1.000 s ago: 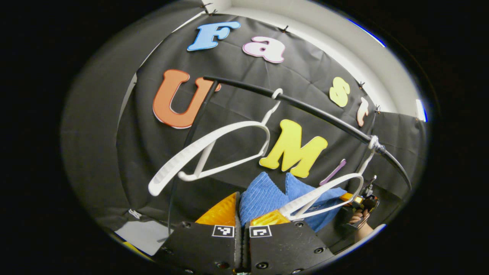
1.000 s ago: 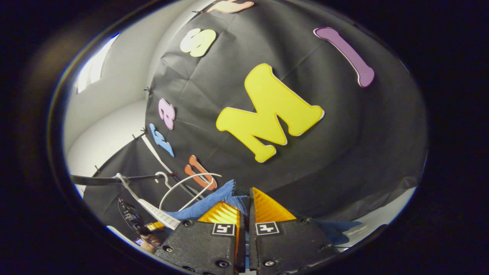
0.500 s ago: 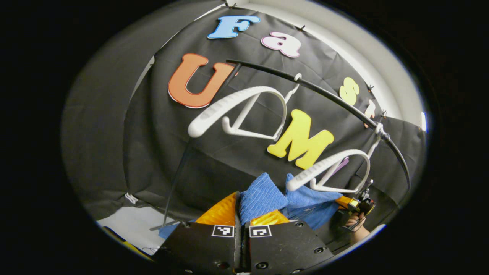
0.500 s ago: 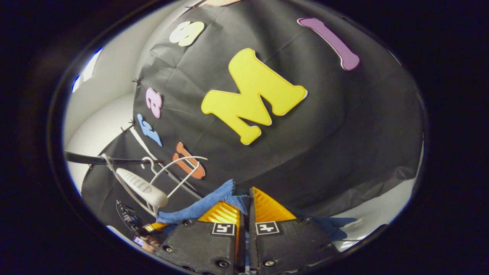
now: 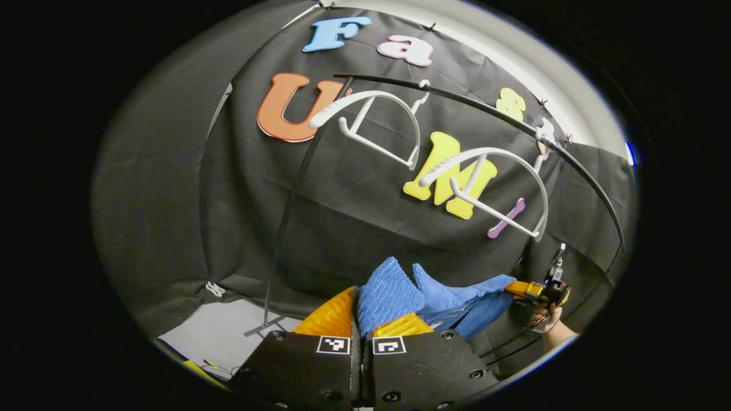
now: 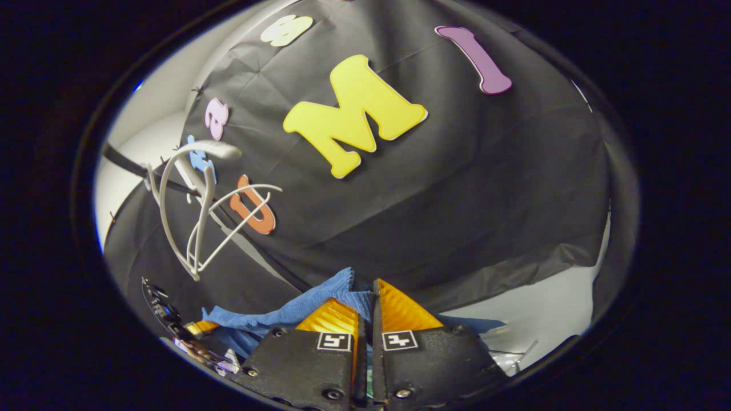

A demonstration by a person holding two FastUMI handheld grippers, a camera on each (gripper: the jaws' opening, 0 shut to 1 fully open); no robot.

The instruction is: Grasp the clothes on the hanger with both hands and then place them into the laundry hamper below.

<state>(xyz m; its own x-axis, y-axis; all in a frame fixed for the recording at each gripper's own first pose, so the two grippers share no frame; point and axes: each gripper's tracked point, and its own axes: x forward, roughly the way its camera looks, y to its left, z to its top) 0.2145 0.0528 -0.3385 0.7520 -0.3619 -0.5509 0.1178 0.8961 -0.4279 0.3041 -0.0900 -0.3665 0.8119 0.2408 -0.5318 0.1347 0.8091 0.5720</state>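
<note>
Both grippers have hold of the blue cloth (image 5: 394, 291), which hangs well below the black rail (image 5: 457, 100). The left gripper (image 5: 368, 319) has its fingers clamped on one bunched corner. The right gripper (image 6: 365, 308) pinches the other end, and the cloth (image 6: 285, 311) stretches between the two. In the left gripper view the right gripper (image 5: 539, 291) and the hand (image 5: 542, 317) holding it sit low under the rail's far end. Two bare white hangers (image 5: 377, 123) dangle from the rail, tilted.
</note>
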